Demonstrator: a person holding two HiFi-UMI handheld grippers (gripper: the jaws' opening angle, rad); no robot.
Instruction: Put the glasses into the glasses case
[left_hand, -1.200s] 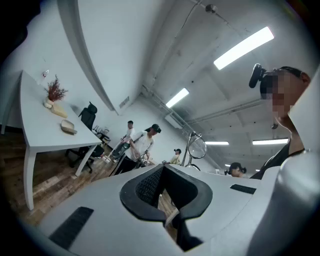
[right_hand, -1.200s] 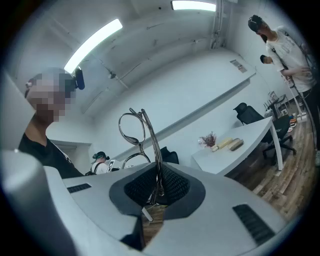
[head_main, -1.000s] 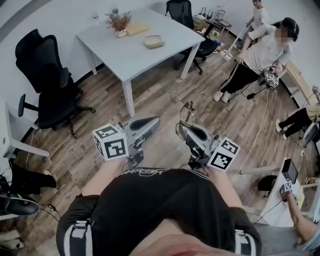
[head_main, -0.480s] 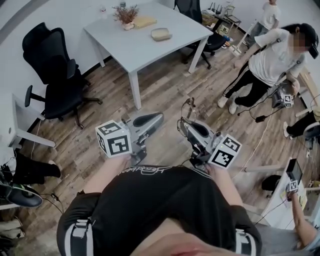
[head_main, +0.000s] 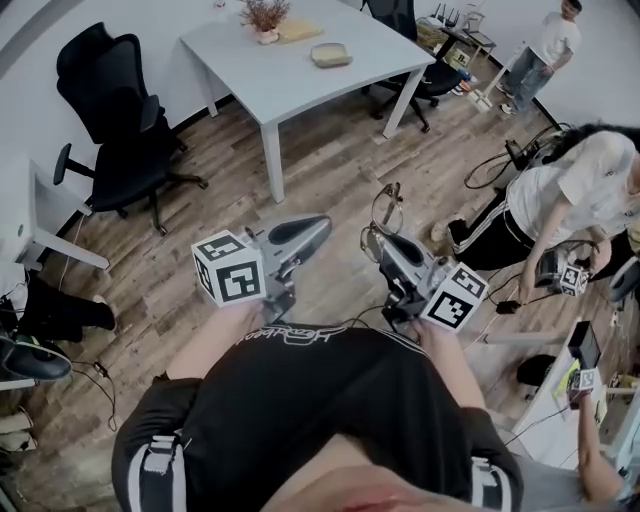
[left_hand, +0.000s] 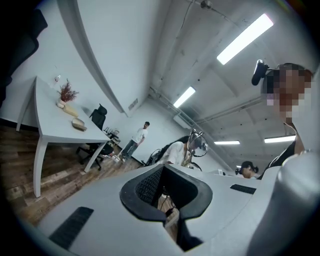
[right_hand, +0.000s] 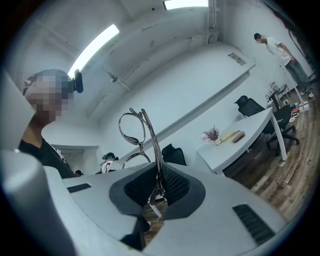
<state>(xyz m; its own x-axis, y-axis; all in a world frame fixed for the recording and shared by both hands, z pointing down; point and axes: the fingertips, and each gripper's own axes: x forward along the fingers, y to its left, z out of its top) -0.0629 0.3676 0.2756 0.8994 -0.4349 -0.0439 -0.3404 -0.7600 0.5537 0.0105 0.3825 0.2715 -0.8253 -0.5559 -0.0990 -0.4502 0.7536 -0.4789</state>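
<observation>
1. Glasses (head_main: 385, 212): pinched at the folded temples between the closed fingers of the right gripper (head_main: 375, 245), lenses standing up above the grip, in mid-air over the wooden floor (head_main: 330, 170).
2. Left gripper (head_main: 318, 228): fingers together on nothing, held beside the right one and apart from it.
3. Glasses case (head_main: 331, 55): lying on the white bench (head_main: 260, 85), well apart from both grippers, near a small dried plant (head_main: 265, 14) and a pale wooden board (head_main: 298, 31). Impossible to tell at this range whether open or closed.
4. Step in hand, as judged: carrying the glasses toward the case. Insertion not yet begun.
5. Next move, as judged: close the gap to the bench and bring the free left gripper to the case to steady or open it. Then lower the glasses in lengthwise, lenses lying flat, before letting go.
6. Materials of the glasses: thin bright metal wire frame, round rims, clear lenses, slim temples. Probably light and springy, easy to twist or slip in a hard pinch. Textured dark pads (right_hand: 172, 186) on the fingers likely giving some bite.
7. Case: beige, rounded oblong, matte-looking shell, low profile. Likely to slide on the smooth bench top if pushed from one side only.
</observation>
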